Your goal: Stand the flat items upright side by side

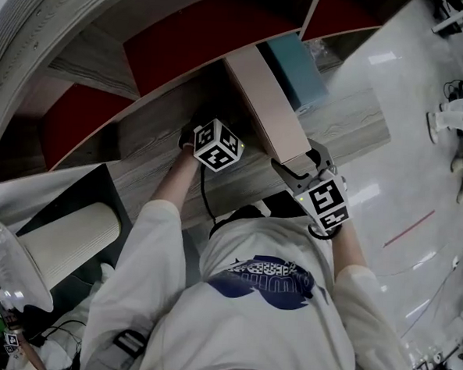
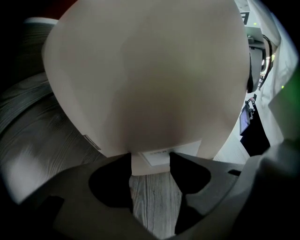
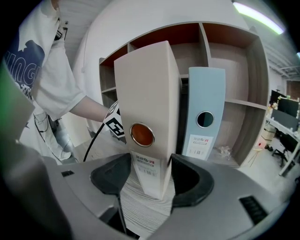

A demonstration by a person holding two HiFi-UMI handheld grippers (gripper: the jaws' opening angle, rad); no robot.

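Beige binder (image 3: 150, 108), upright on grey wood shelf board (image 1: 155, 160), spine at front edge, left gripper (image 2: 150, 161) clamped on its lower edge, right gripper (image 3: 150, 164) clamped on its spine, blue binder (image 3: 206, 117) upright just beside.

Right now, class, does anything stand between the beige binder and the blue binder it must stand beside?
Nothing visible does. The beige binder, upright and gripped by the left gripper and right gripper, stands apart from the blue binder by only a narrow dark gap.
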